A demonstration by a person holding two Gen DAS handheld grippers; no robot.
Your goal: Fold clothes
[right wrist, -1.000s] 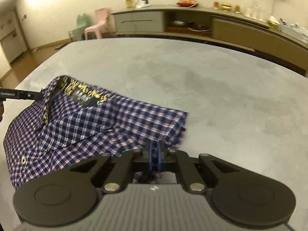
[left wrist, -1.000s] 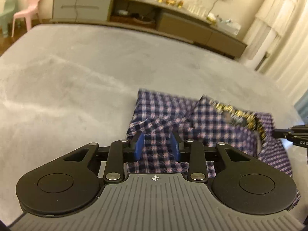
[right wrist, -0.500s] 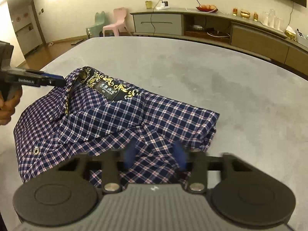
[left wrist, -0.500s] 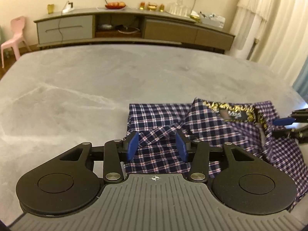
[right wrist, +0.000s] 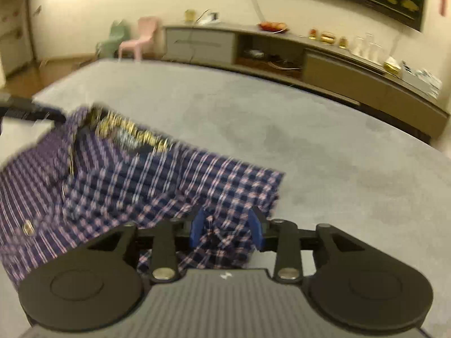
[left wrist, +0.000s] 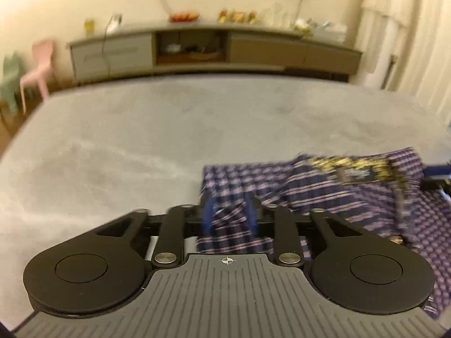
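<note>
- Lying part-folded on the grey table [left wrist: 141,140]: plaid shirt [right wrist: 135,180], gold-patterned collar band [right wrist: 132,135] facing up.
- left gripper [left wrist: 229,216]: jaws closing, blue pads either side of a raised fold at one shirt edge; frame is blurred, can't tell if the pads press yet.
- right gripper [right wrist: 226,226]: jaws opening, cloth bunched between the pads at the opposite edge, pads standing off it.
- Far side of the table: long sideboard [right wrist: 310,56], pink chair [right wrist: 141,39] near the wall.
</note>
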